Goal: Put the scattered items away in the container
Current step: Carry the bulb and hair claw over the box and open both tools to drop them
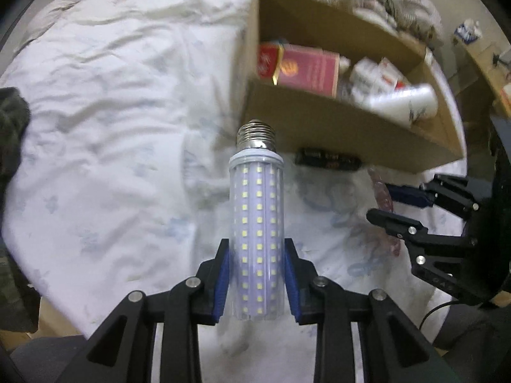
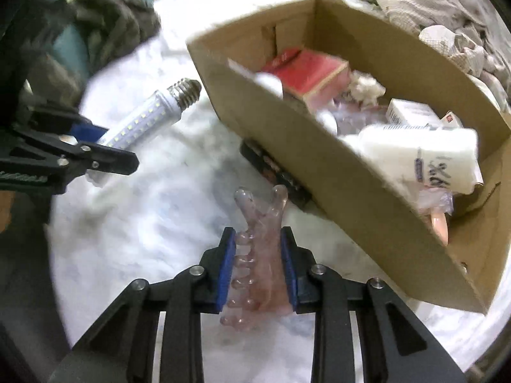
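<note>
My left gripper (image 1: pixel 257 265) is shut on a white LED corn bulb (image 1: pixel 257 223), its metal screw base pointing toward the cardboard box (image 1: pixel 335 134). The bulb (image 2: pixel 150 118) and left gripper (image 2: pixel 105 150) also show in the right wrist view. My right gripper (image 2: pixel 258 261) is shut on a translucent pink comb-like massager (image 2: pixel 258 255), held above the white bedsheet (image 2: pixel 143 223) beside the box (image 2: pixel 287 146). The right gripper (image 1: pixel 392 204) shows at the right of the left wrist view. The box holds a red packet (image 2: pixel 306 70), a white bottle (image 2: pixel 421 156) and small cartons.
A black flat object (image 2: pixel 274 169) lies on the sheet against the box's near wall, also in the left wrist view (image 1: pixel 325 159). Dark green clothing (image 2: pixel 105 28) lies at the far left. Crumpled patterned bedding (image 2: pixel 447 16) lies behind the box.
</note>
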Motion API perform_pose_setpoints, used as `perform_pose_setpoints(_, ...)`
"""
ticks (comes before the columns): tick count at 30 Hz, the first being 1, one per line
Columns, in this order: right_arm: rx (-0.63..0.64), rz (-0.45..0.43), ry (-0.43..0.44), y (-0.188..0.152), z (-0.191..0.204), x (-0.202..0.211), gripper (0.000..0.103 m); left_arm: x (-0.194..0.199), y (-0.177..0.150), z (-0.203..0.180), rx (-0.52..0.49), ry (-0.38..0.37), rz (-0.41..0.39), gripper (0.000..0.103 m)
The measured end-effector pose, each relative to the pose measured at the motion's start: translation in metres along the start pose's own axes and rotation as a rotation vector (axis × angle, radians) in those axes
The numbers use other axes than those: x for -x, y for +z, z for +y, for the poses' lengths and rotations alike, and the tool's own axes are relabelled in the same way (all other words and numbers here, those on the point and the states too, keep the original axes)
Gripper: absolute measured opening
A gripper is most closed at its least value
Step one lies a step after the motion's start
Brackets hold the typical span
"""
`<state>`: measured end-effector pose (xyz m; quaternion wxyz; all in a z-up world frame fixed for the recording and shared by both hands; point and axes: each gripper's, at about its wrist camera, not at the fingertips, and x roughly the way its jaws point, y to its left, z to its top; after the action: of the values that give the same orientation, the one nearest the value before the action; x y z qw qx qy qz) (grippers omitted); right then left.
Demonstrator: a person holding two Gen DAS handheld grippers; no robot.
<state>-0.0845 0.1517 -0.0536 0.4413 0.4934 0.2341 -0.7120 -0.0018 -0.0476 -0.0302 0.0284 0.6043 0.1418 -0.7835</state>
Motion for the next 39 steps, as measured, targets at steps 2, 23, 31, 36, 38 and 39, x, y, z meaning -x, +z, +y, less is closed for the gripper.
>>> perform_pose_setpoints(2,-0.030,-0.042,0.031,0.005,-0.002,0.017,0.028,0.019,0.002,0.000,0.018,-0.005,-0.040,0.031)
perform_pose_setpoints(23,-0.455,-0.288,-0.074,0.020,-0.102,0.120,0.018,0.028,0.118,-0.106,-0.174,0.043,-0.195,0.031)
perform_pose_setpoints(31,-0.551,-0.163,0.014,0.012,-0.127,0.080,0.018,-0.020,0.145,-0.136,-0.214,0.042,-0.108,0.031)
perform_pose_setpoints(36,-0.555,-0.122,-0.023,0.012,-0.135,0.065,0.018,-0.047,0.155,-0.146,-0.240,0.078,-0.055,0.031)
perform_pose_setpoints(38,-0.542,-0.119,-0.037,0.014,-0.135,0.061,0.018,-0.054,0.157,-0.145,-0.227,0.084,-0.032,0.031)
perform_pose_setpoints(39,-0.539,-0.111,-0.048,0.015,-0.136,0.057,0.018,-0.058,0.158,-0.145,-0.223,0.085,-0.016,0.031)
